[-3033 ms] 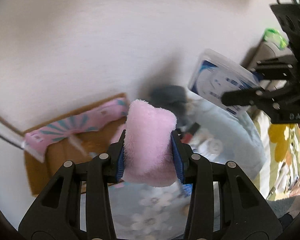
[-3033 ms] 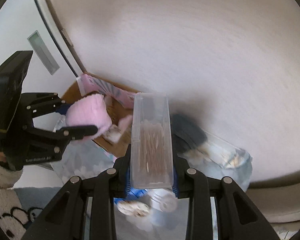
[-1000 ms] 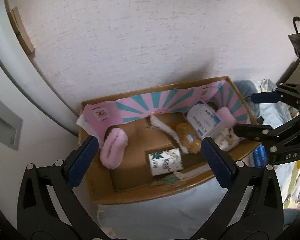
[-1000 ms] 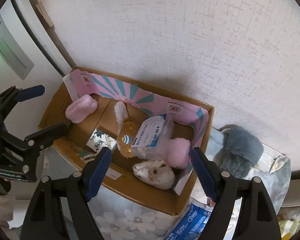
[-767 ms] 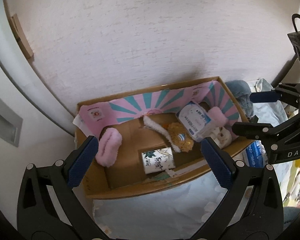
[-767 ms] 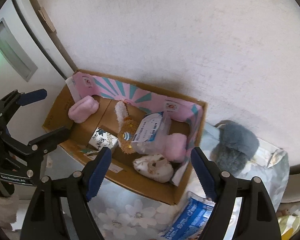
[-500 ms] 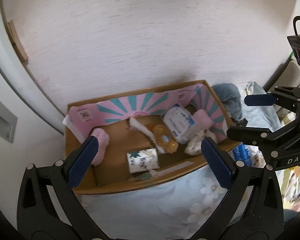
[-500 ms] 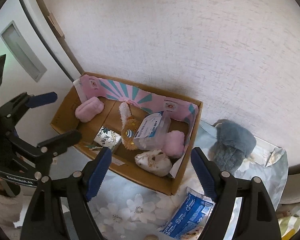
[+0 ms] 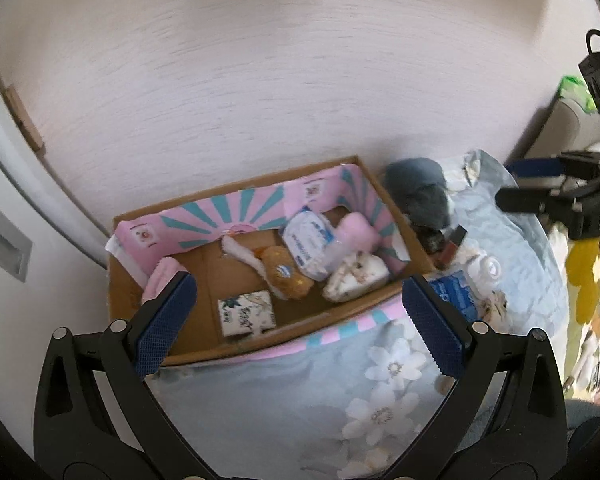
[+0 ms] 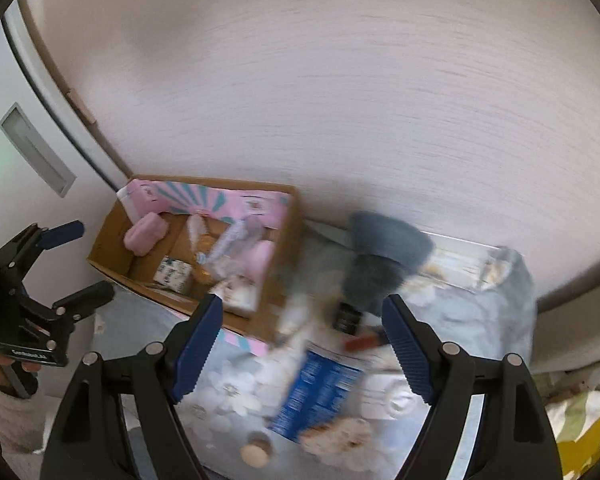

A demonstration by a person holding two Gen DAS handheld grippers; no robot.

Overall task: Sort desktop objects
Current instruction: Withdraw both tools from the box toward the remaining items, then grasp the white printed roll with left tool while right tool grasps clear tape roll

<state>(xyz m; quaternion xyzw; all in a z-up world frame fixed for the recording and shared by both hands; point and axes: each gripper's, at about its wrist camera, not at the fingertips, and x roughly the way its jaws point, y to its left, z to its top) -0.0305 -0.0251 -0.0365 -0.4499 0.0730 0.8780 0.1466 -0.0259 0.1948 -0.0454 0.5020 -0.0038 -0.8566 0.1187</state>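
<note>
With the left gripper (image 9: 298,320) and right gripper (image 10: 300,344) both spread wide and empty, centre the right one over the blurred, apparently blue printed packet (image 10: 320,388) at lower centre before closing, clear of the brown cardboard box (image 10: 112,268).

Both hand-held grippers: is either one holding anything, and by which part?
Nothing is held. The left hand-held gripper and right hand-held gripper both stand open, jaws empty, above the cardboard box.

Soft daylight, motion blur, fisheye-warped edges
</note>
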